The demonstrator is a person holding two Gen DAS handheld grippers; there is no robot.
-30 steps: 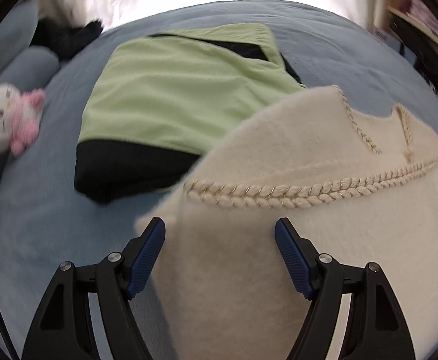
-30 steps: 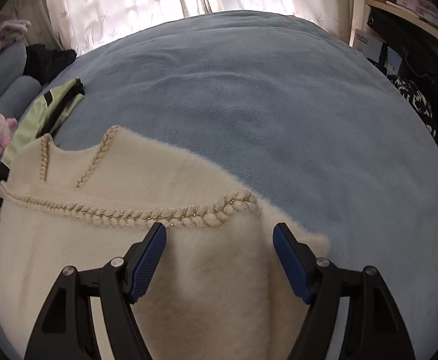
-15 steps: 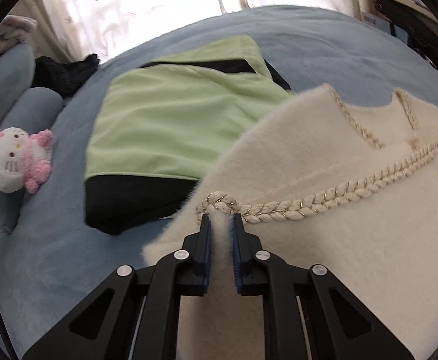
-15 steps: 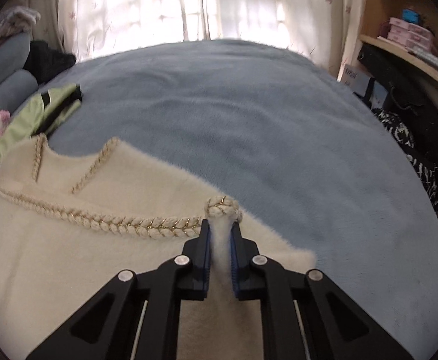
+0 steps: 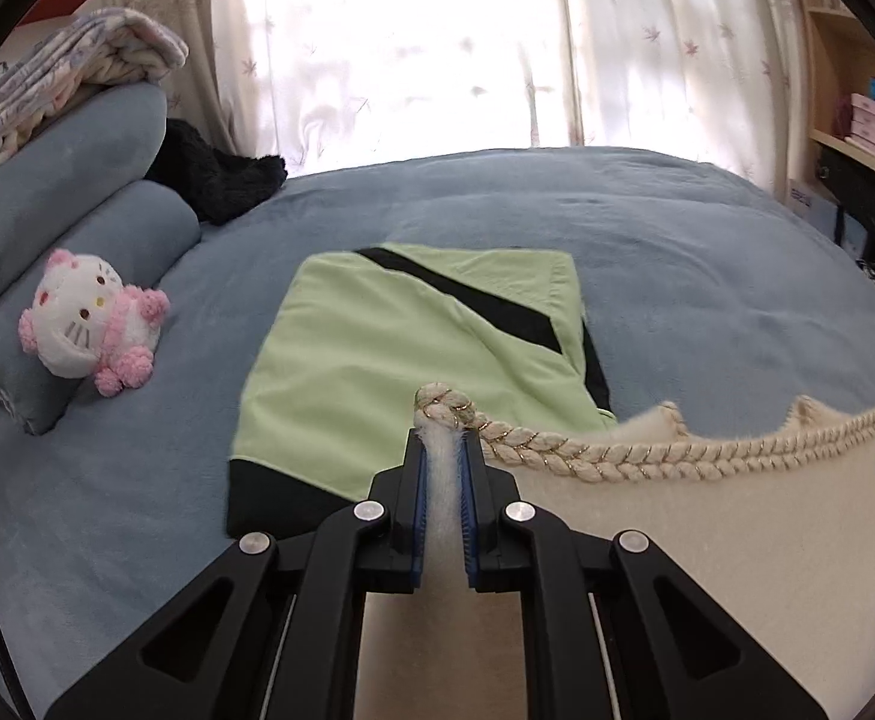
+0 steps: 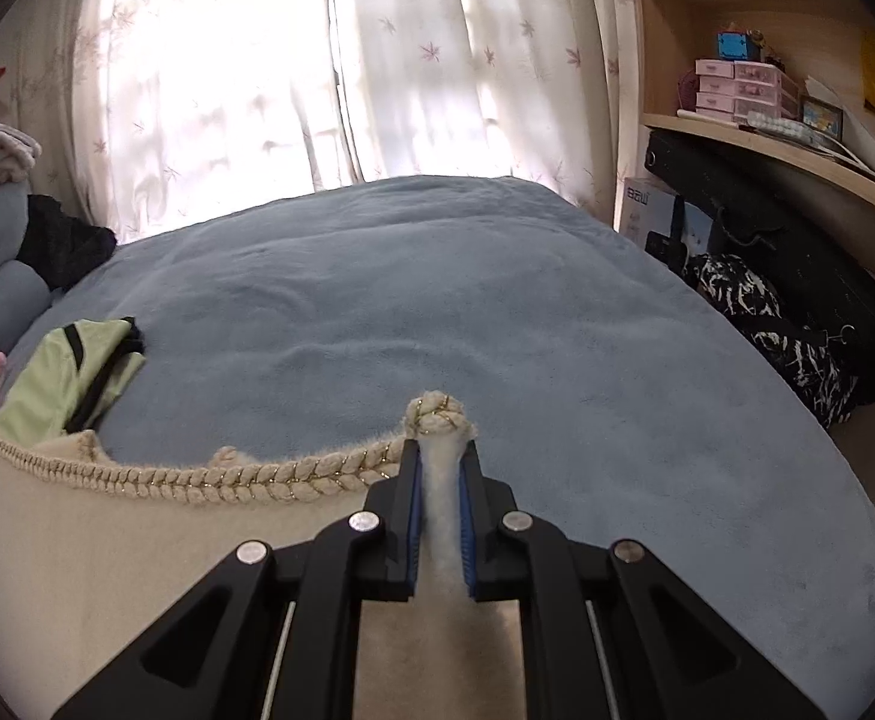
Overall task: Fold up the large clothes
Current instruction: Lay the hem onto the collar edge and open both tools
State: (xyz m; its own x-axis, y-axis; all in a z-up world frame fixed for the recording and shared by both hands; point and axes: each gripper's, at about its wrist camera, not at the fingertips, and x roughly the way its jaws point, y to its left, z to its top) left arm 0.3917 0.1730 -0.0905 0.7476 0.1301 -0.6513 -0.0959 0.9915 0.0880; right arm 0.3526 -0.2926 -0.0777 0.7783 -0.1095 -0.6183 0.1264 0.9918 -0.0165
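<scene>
Both clamped on fluffy cream braid-trimmed garment [image 5: 707,540]: left gripper [image 5: 443,462], right gripper [image 6: 442,468]. Risked slipping free if pulled apart unevenly.

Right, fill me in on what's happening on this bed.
A person is folding a fluffy cream garment with braided rope trim on the blue bed cover. The left hand-held gripper and right hand-held gripper are each shut on one end of the trimmed edge, holding it stretched between them above the bed. A folded light-green and black garment lies beyond, and a pink and white plush toy leans on the pillows.
</scene>
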